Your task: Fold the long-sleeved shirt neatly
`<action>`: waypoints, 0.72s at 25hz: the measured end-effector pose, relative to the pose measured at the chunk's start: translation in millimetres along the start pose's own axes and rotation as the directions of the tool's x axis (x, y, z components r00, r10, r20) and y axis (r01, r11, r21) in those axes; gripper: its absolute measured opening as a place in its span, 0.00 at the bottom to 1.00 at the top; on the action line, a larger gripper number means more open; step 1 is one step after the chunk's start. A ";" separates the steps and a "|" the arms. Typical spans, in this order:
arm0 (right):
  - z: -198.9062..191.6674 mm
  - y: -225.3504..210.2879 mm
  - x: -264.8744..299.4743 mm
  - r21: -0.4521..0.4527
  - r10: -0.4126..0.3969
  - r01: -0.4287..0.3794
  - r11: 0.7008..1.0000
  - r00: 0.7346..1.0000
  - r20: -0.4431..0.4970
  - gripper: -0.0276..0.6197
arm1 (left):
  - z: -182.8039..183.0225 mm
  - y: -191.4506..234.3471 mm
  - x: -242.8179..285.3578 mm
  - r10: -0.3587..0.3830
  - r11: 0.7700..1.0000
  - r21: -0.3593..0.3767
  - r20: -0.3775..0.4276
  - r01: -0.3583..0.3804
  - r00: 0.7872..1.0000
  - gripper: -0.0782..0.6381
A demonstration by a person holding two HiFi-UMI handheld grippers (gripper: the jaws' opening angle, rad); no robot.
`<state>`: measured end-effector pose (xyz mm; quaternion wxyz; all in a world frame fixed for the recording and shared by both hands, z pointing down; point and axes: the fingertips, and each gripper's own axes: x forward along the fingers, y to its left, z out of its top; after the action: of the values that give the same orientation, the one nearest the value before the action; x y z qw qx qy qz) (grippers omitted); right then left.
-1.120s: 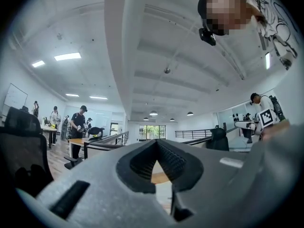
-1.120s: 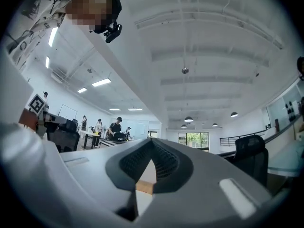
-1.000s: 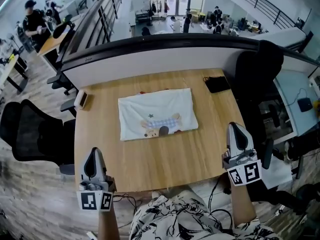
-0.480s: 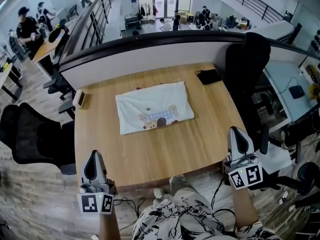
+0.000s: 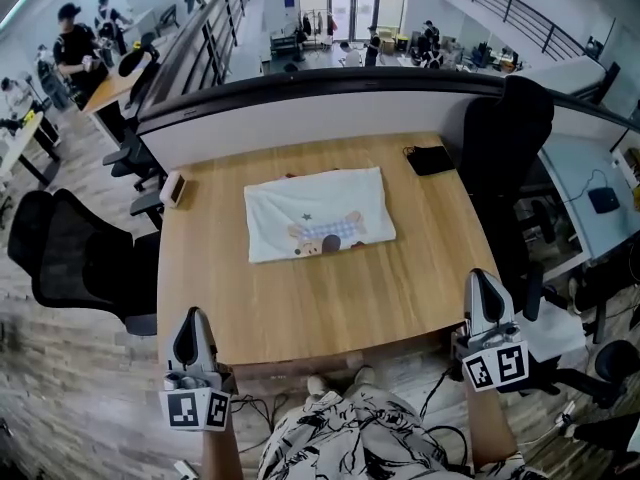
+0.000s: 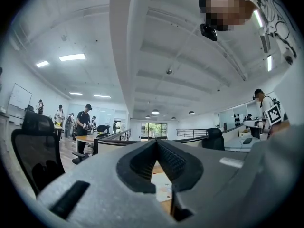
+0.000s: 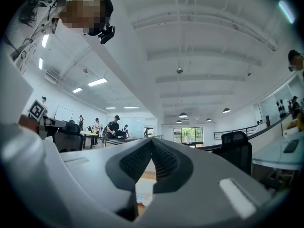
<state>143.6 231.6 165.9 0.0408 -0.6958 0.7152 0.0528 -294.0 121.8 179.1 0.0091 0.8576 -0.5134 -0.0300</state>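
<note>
The shirt (image 5: 319,226) lay folded flat on the bench (image 5: 330,303), well ahead of both tongs and between them. The left tongs (image 5: 193,315) and right tongs (image 5: 486,278) hung off the bench's near edge, both closed tight and holding nothing. A black pouch (image 5: 431,159) lay far beyond the right tongs.

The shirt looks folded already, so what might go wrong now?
The shirt lies a little askew on the table; any further tug may undo its folds. The left gripper and right gripper hang shut and empty by the table's near corners; a careless swing might bump them.
</note>
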 end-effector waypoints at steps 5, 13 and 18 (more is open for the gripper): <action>-8.0 -10.1 -2.0 -0.003 0.002 -0.002 1.000 1.000 0.003 0.05 | -8.0 -7.1 -6.5 0.025 0.999 0.022 -0.004 -0.024 1.000 0.12; -12.1 -13.0 0.1 0.014 0.021 -0.021 1.000 1.000 0.001 0.05 | -22.0 -16.8 -9.0 0.053 0.998 0.023 -0.011 -0.052 0.999 0.12; -11.1 -13.1 5.6 0.000 0.031 -0.031 1.000 1.000 -0.004 0.05 | -17.4 -21.1 -4.9 0.047 0.998 0.034 -0.002 -0.047 0.999 0.12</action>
<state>156.7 224.3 176.0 0.0385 -0.6846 0.7260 0.0519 -276.7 135.9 195.7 -0.0043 0.8453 -0.5339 -0.0199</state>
